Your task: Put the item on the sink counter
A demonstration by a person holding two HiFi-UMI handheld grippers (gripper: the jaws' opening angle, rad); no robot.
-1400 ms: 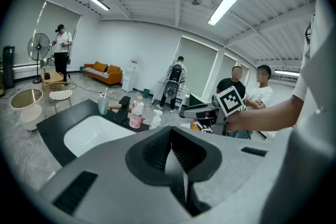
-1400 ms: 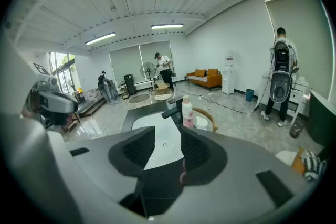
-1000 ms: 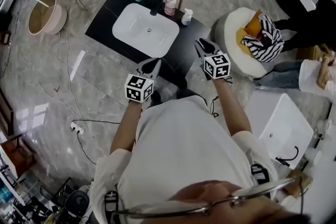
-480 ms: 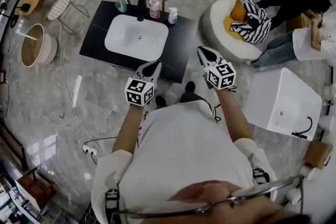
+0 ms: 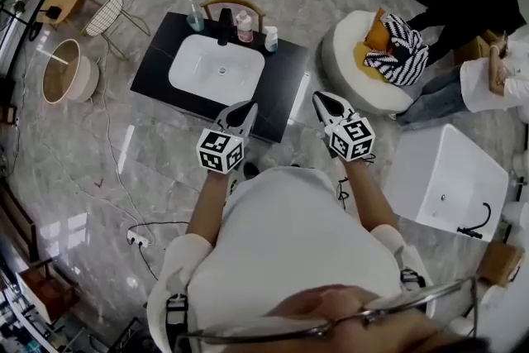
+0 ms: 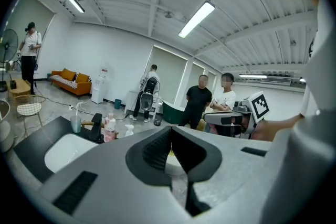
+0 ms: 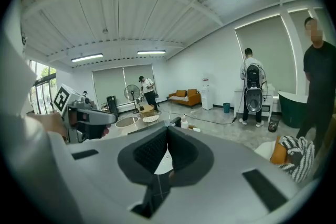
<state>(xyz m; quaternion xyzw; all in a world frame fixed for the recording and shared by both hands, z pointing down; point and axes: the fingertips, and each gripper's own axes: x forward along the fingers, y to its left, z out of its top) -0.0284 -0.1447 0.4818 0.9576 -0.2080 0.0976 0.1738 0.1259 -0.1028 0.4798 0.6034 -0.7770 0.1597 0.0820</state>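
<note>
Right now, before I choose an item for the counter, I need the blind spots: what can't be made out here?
Labels on the pink bottle and white bottle: too small, head view.
Part of the sink counter near edge: covered by the left tool, head view.
Counter's right half: behind that tool's own body, left gripper view.

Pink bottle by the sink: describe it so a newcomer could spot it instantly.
In the head view, find the black counter with the white basin. Along the basin's far edge stands a row of items; the pink bottle is just right of the black faucet. It is the only pink one; its right neighbour is a white bottle.
</note>
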